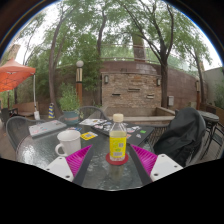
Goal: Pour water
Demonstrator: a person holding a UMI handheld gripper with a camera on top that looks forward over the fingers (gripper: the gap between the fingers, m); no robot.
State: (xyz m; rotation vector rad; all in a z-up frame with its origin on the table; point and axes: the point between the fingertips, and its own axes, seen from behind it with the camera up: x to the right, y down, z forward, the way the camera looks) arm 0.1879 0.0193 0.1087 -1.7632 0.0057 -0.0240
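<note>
Outdoors, the hand-held gripper [113, 160] is spread wide and grips nothing. A small plastic bottle [118, 140] with a yellow label stands upright between its fingers on the glass bench [100, 170], with a gap on either side. A white mug [68, 143] sits just beside it, near the left finger, likely the place for the water. The bottle looks light and thin-walled, so it would probably dent under a hard squeeze, and its smooth sides may slip. I'd take it around the labelled middle, below the cap, with gentle pressure.
</note>
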